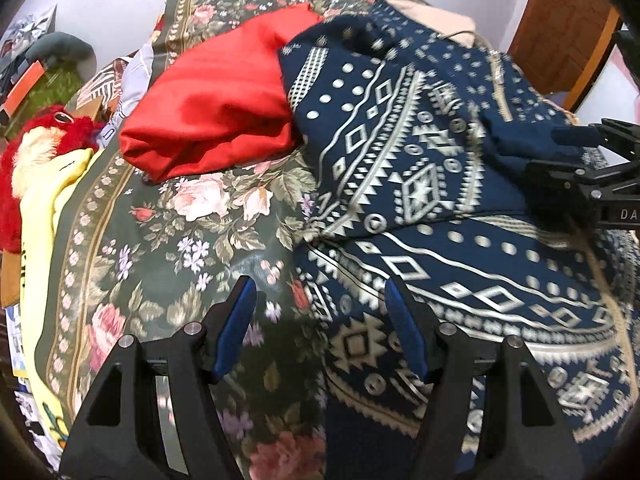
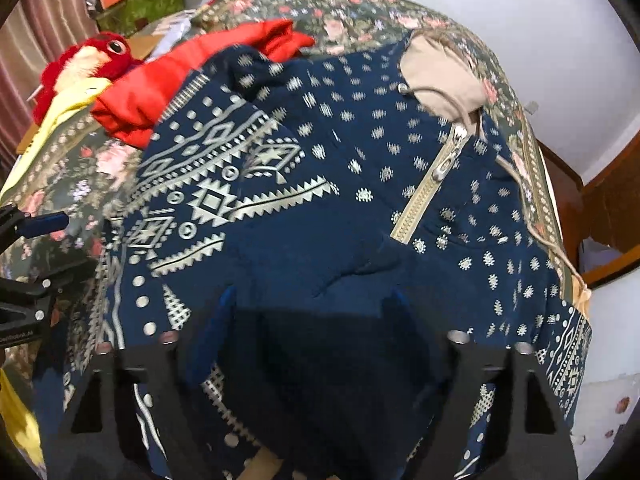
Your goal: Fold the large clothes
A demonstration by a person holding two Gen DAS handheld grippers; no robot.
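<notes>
Blue-padded fingers (image 1: 236, 328) of the left gripper (image 1: 320, 320) stand wide apart with nothing between them, hovering over the navy hoodie's (image 1: 420, 168) near edge where it meets the floral bedspread (image 1: 168, 248). One finger is above the bedspread, the other above the hoodie's printed hem.

That hoodie is the landmark: a soft navy knit stamped with cream diamonds, zigzags and dots, bunched in thick folds across the bed. From the right wrist camera its cream metal-toothed zipper (image 2: 430, 188) runs diagonally up to a beige hood lining (image 2: 440, 76), with a drawstring looping over it.

Right gripper (image 2: 312, 312) fingers are also spread wide, low against a plain dark fold of the hoodie; the shadow there is deep, so I cannot tell whether the pads touch the cloth. In the left camera this gripper reaches in at the hoodie's right edge.

Left of the hoodie and touching it lies a smooth red garment (image 1: 216, 108), loosely folded. Further left sit a fuzzy red plush toy (image 1: 44, 140) and a yellow cloth (image 1: 44, 240). Beyond the hoodie's right side is a brown wooden door (image 1: 560, 28).
</notes>
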